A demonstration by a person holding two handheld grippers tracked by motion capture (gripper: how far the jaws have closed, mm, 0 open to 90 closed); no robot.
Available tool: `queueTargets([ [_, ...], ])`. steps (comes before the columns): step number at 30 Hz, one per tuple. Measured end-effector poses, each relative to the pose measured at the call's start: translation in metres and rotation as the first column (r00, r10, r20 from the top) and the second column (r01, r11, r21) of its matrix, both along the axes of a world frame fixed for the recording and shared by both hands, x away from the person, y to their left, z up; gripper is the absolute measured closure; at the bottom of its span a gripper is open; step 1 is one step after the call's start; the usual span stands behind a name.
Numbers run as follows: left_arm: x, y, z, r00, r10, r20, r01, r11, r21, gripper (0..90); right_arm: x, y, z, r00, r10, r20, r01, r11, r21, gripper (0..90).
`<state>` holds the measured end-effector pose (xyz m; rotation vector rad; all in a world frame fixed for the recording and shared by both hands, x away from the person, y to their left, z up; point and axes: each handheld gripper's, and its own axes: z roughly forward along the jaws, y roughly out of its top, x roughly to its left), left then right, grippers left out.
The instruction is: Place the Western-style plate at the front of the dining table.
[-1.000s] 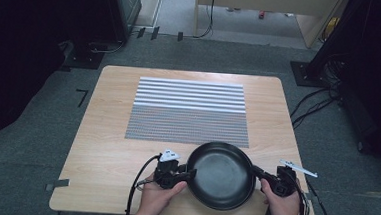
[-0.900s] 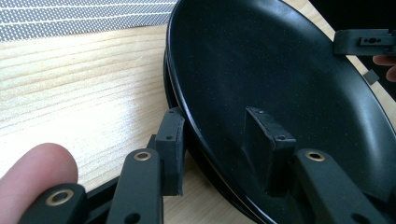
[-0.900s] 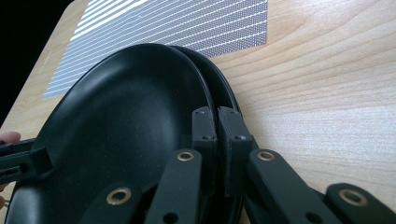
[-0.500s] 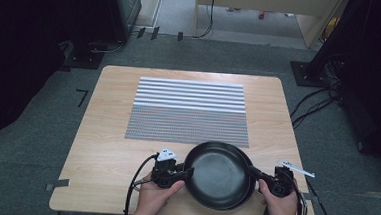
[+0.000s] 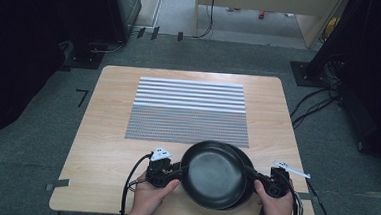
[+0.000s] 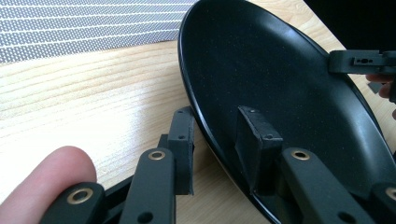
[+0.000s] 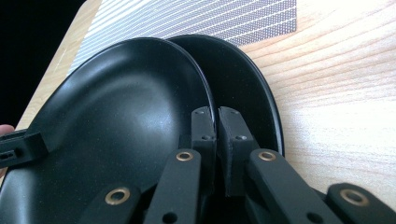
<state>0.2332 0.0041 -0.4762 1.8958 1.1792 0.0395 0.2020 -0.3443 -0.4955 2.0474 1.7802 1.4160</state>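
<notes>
Two black plates lie stacked near the table's front edge. The upper plate (image 5: 213, 175) sits slightly left of the lower plate (image 5: 243, 160), which peeks out at the right. My left gripper (image 5: 182, 169) straddles the upper plate's left rim (image 6: 196, 116); its jaws have just been closing, with one pad (image 6: 254, 135) inside the plate and the other finger (image 6: 182, 140) against the outside. My right gripper (image 7: 215, 113) is shut on the upper plate's (image 7: 116, 116) right rim, with the lower plate (image 7: 252, 93) just beyond it. A hand holds each gripper.
A grey and white striped mat (image 5: 188, 111) lies in the middle of the wooden table (image 5: 107, 132), just behind the plates. A black cable (image 5: 131, 184) loops from the left gripper over the front edge. Dark equipment and cables stand on the floor around the table.
The upper plate has slid a little to the left, baring a crescent of the lower plate at the right. Both hands stay where they were.
</notes>
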Motion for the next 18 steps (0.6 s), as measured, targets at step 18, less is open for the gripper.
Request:
queueTargets([
  [18,0.0,0.002,-0.001,0.9999,0.012,0.002,-0.012,0.9998,-0.017,69.8,0.001,0.006,-0.012,0.9996,-0.028,-0.006,0.028,0.997,0.069,81.2],
])
